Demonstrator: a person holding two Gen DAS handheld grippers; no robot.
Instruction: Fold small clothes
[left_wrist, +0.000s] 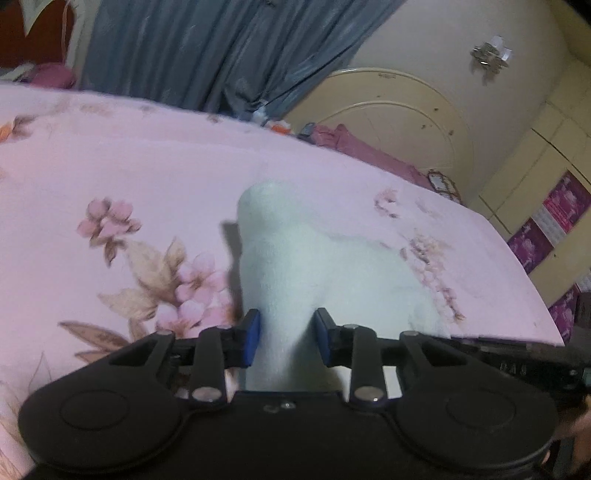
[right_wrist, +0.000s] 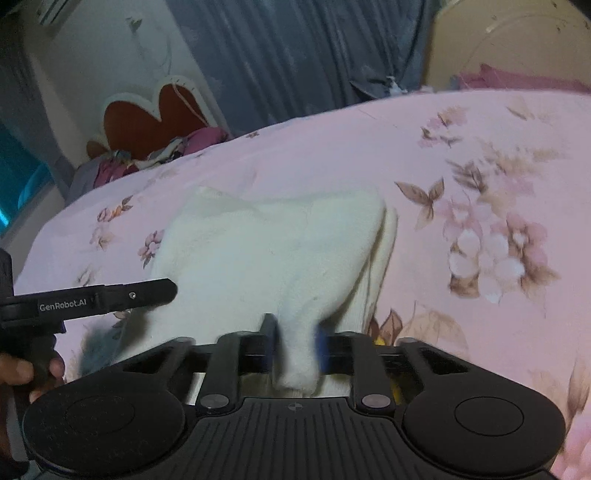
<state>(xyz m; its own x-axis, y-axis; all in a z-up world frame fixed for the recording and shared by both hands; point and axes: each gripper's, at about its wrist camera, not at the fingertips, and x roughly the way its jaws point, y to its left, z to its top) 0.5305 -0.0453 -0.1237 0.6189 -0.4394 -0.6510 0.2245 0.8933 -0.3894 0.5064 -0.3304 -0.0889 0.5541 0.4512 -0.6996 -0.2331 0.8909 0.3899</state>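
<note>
Both tilt down over the pink bedsheet (left_wrist: 110, 166): left gripper (left_wrist: 287, 338) and right gripper (right_wrist: 295, 345) each pinch the white cloth (right_wrist: 266, 251), which trails toward twelve o'clock.

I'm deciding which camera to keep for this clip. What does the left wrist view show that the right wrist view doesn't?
Only the left wrist view shows the cream arched door, the purple posters and the left gripper closed on the white cloth. Only the right wrist view shows the heart-shaped headboard, the right gripper gripping the cloth, and the left gripper from the side. Both share the cloth, the floral bedsheet and the blue curtain.
</note>
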